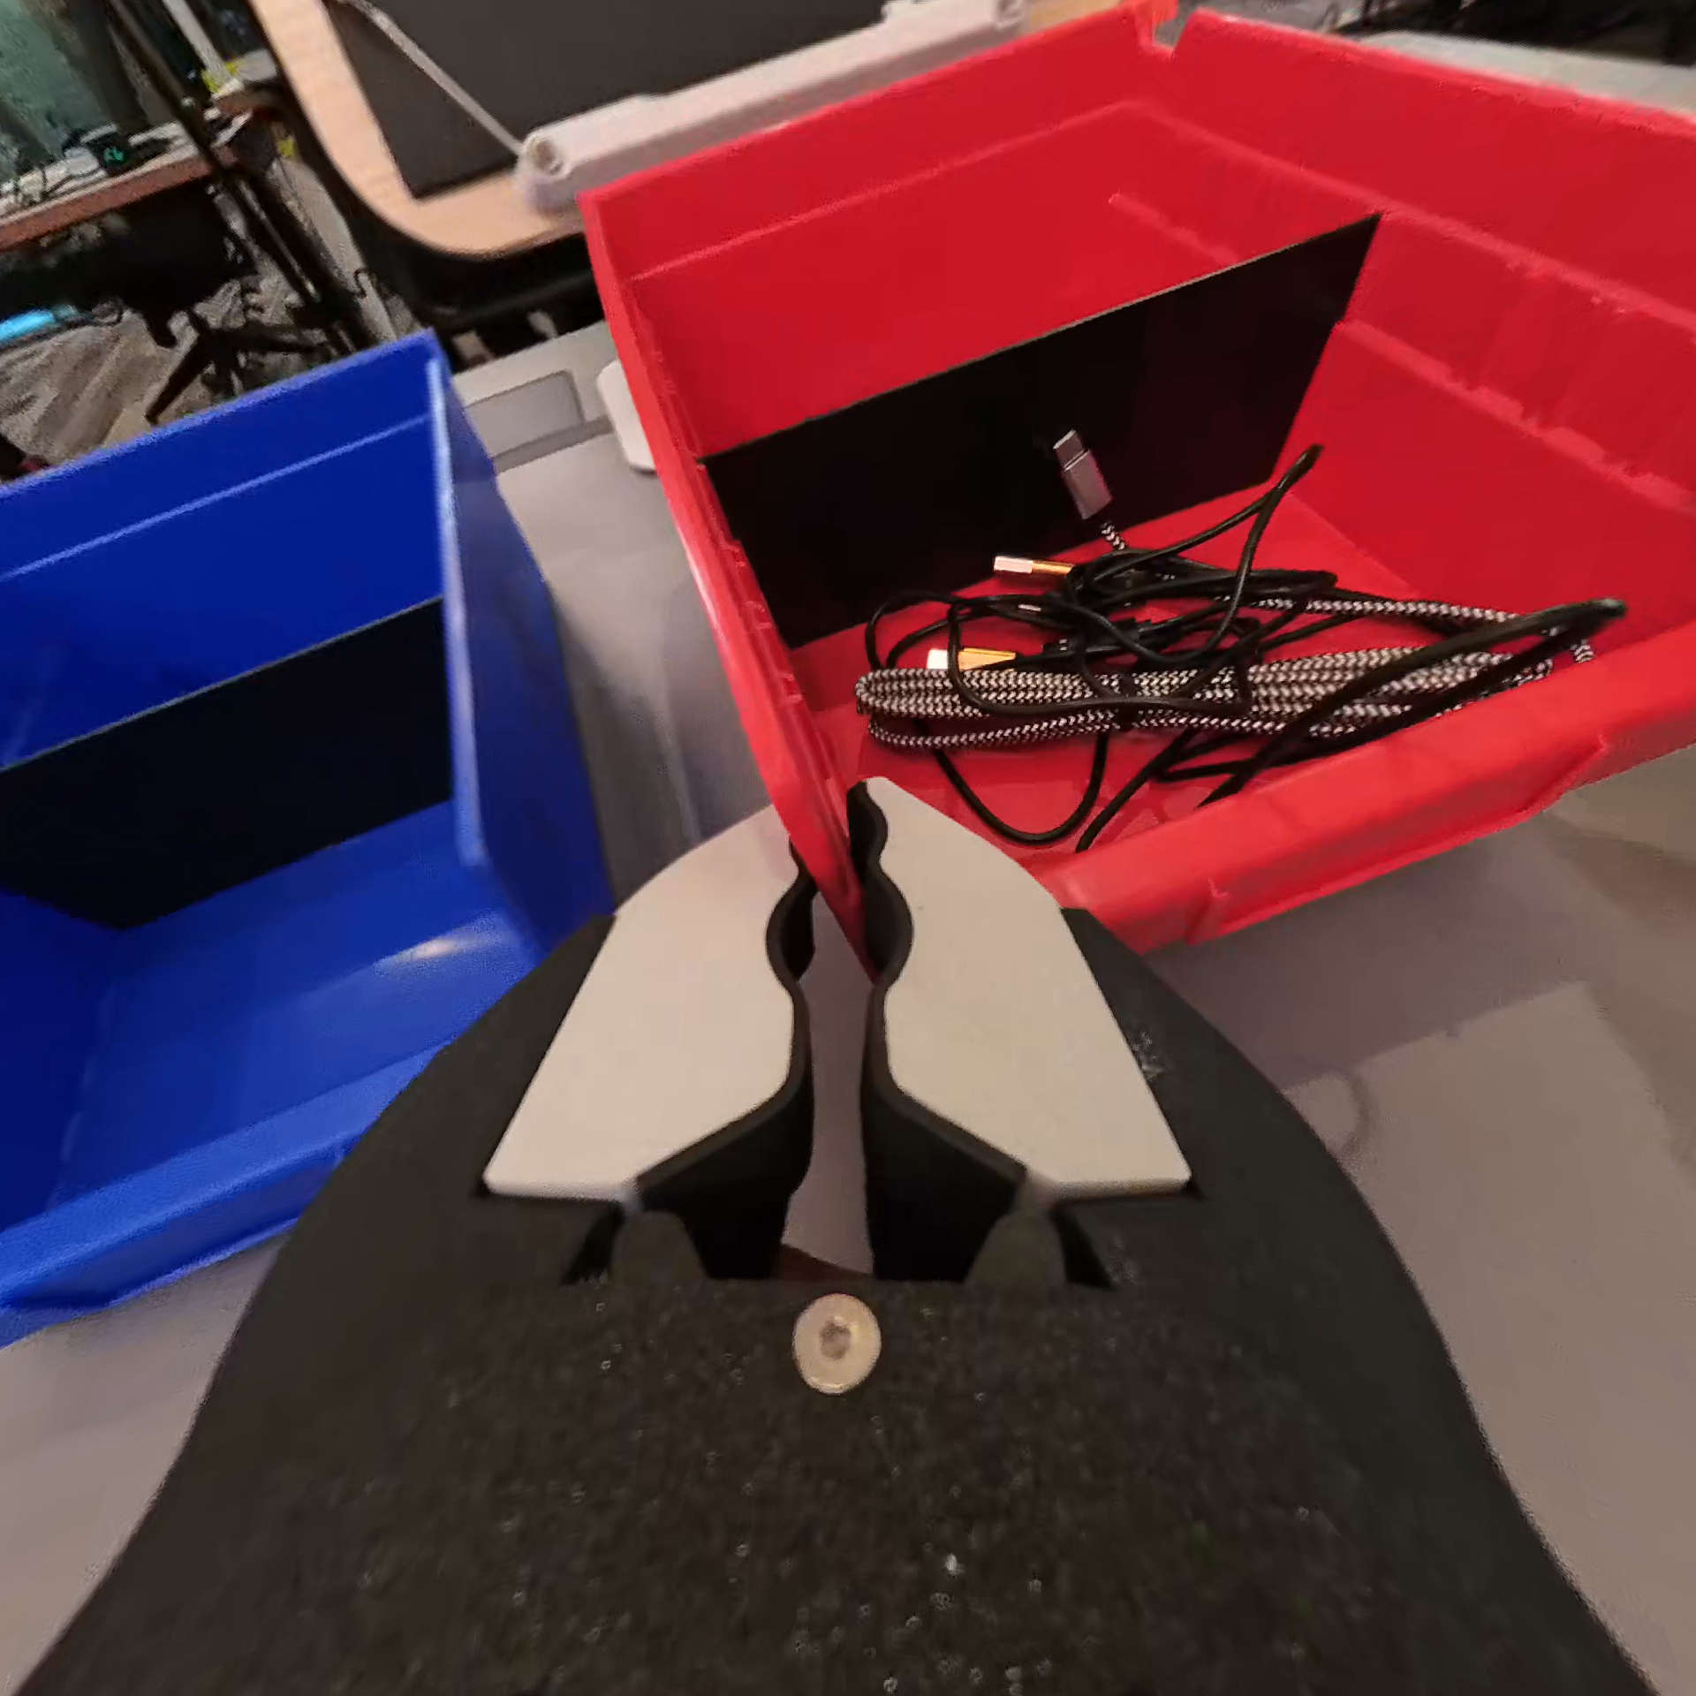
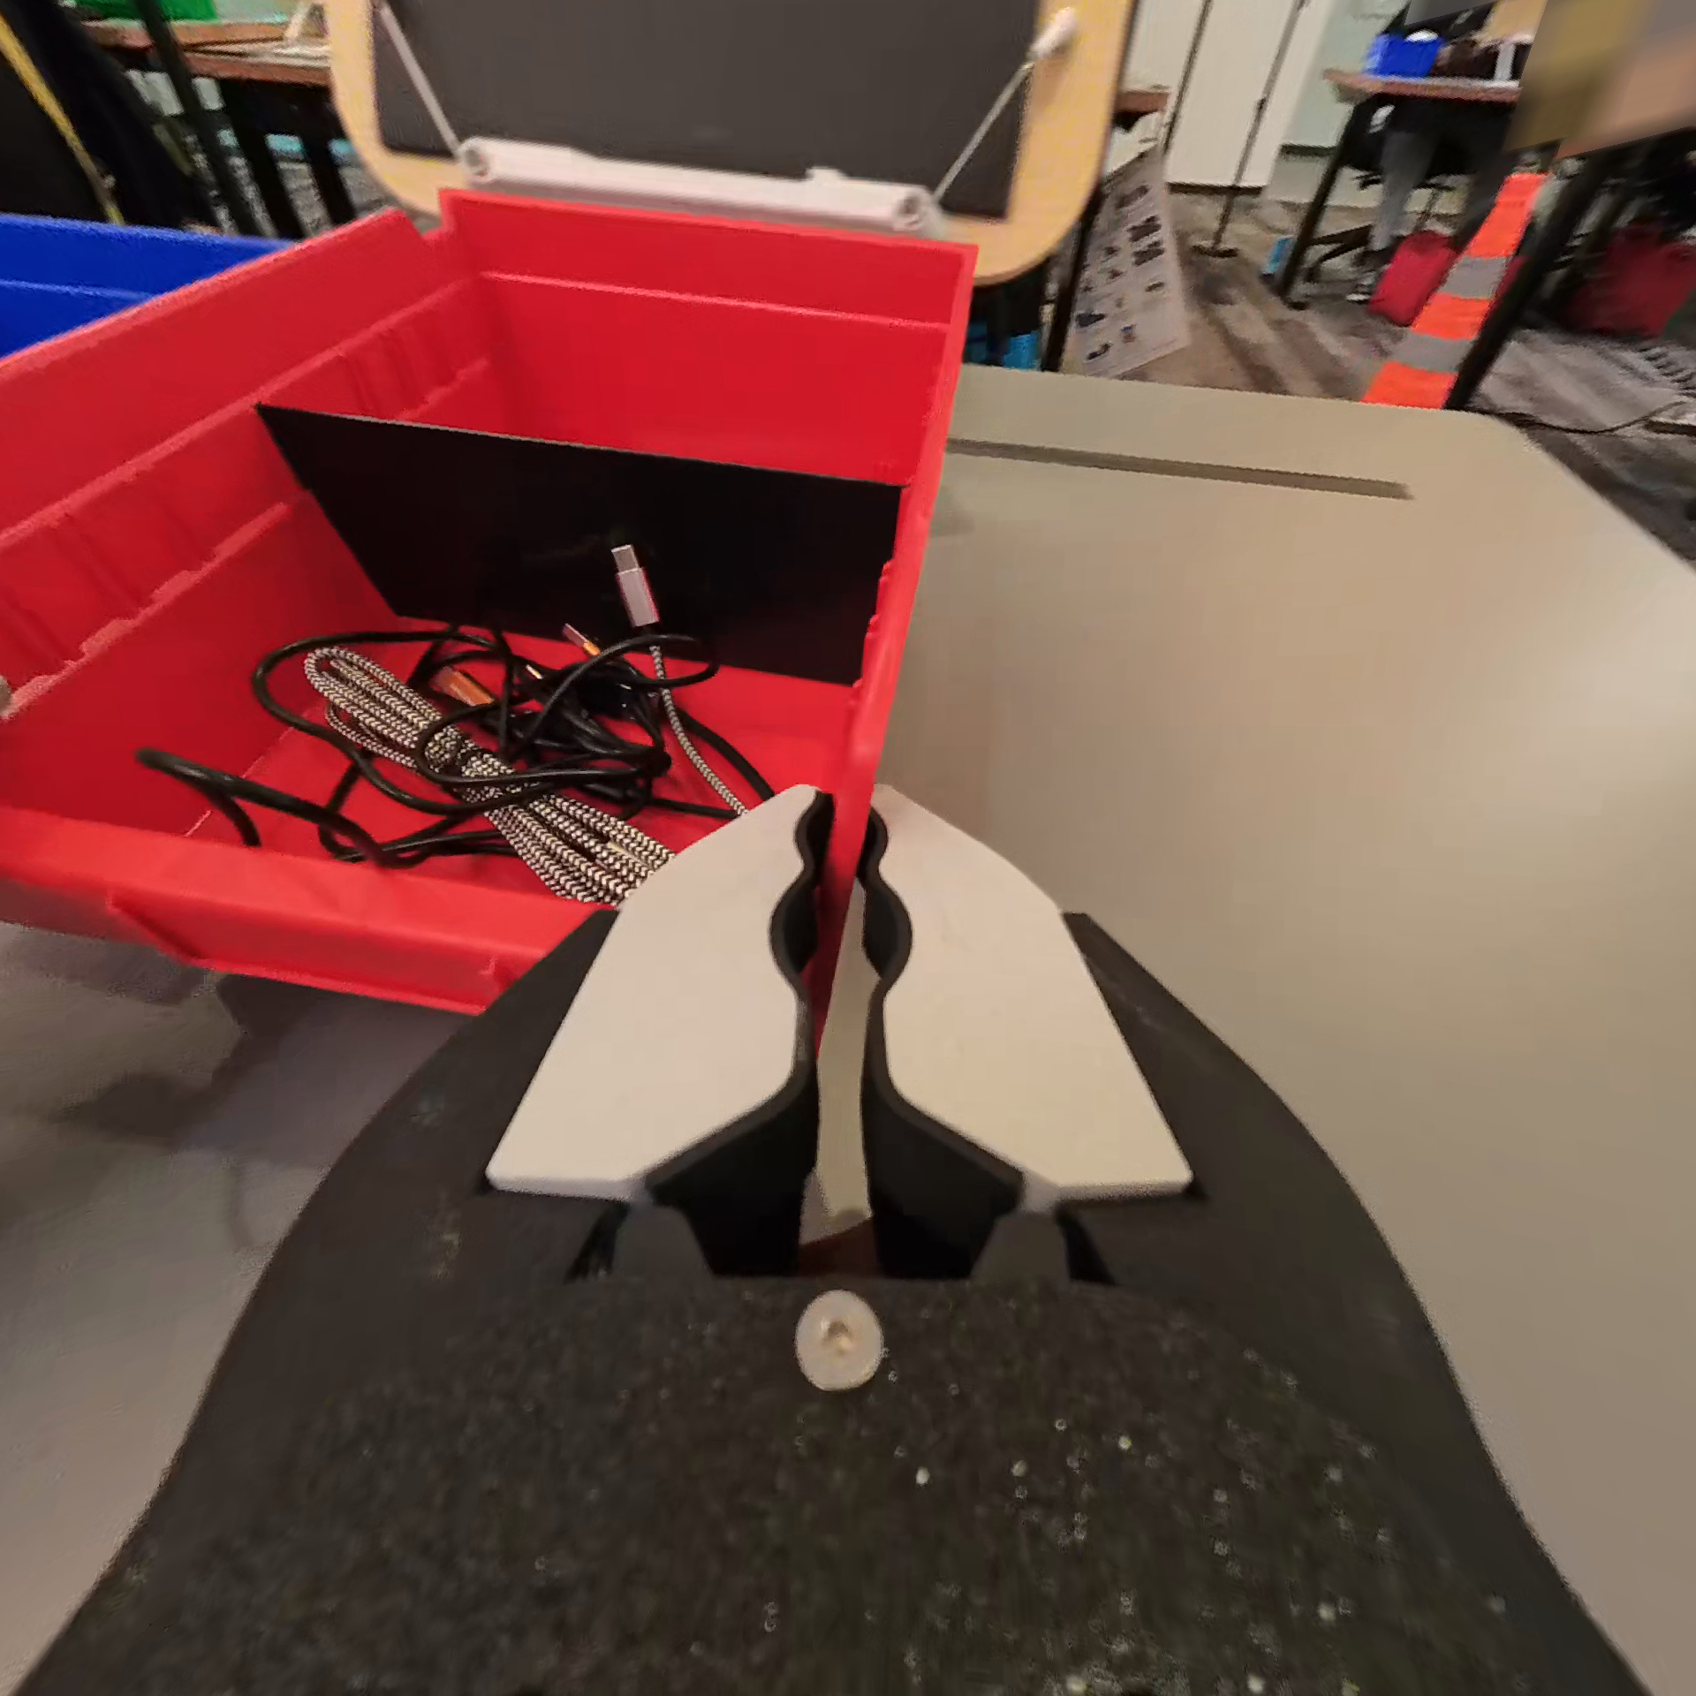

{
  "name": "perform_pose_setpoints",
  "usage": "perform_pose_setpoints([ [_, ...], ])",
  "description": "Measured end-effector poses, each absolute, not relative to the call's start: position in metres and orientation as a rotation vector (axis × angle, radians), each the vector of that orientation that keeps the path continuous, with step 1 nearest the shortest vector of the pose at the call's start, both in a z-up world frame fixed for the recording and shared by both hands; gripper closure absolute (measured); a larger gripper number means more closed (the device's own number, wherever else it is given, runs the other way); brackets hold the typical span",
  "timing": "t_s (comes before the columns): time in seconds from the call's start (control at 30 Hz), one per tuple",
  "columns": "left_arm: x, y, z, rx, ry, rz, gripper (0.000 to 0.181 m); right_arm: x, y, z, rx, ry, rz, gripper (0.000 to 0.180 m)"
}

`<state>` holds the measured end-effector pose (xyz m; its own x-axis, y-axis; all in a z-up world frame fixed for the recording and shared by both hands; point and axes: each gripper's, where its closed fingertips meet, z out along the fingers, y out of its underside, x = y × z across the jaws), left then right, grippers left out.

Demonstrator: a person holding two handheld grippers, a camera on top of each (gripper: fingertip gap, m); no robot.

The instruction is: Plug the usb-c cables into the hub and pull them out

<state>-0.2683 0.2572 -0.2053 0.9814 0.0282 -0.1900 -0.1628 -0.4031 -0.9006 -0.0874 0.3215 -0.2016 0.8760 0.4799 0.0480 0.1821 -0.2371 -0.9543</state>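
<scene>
The left gripper point(image 1: 837, 826) hangs over a grey table point(image 1: 1422, 1147) with its grey fingers point(image 1: 679, 1009) drawn narrow, only a slim gap between the tips and nothing held; its tips line up with the near left corner of a red bin point(image 1: 1285, 881). The right gripper point(image 2: 849, 812) is likewise nearly closed and empty, its tips set against the bin's near right corner in the right wrist view. Inside the bin, in the front compartment ahead of a black divider point(image 1: 1055, 440), lies a tangle of usb-c cables point(image 1: 1193, 679): thin black leads looped over a thicker black-and-white braided cable point(image 2: 514, 780). A grey plug point(image 1: 1081, 473) stands up against the divider, and two gold-coloured plugs point(image 1: 973, 659) lie among the loops. A blue bin point(image 1: 275, 1009) with its own dark divider sits just left of the red one on the table. No hub can be made out in either view. Behind the bins, desks and chairs fill a blurred room.
</scene>
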Motion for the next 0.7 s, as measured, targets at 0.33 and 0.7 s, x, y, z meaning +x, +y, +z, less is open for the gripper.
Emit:
perform_pose_setpoints([
  [0.33, -0.278, 0.254, -0.228, -2.012, 0.206, 0.181, 0.169, -0.106, 0.334, -0.223, -1.908, -0.534, 0.347, 0.177],
  [0.7, -0.453, 0.129, -0.114, -1.532, -0.291, 0.402, 0.155, -0.079, 0.320, -0.217, -1.876, -0.649, 0.507, 0.161],
])
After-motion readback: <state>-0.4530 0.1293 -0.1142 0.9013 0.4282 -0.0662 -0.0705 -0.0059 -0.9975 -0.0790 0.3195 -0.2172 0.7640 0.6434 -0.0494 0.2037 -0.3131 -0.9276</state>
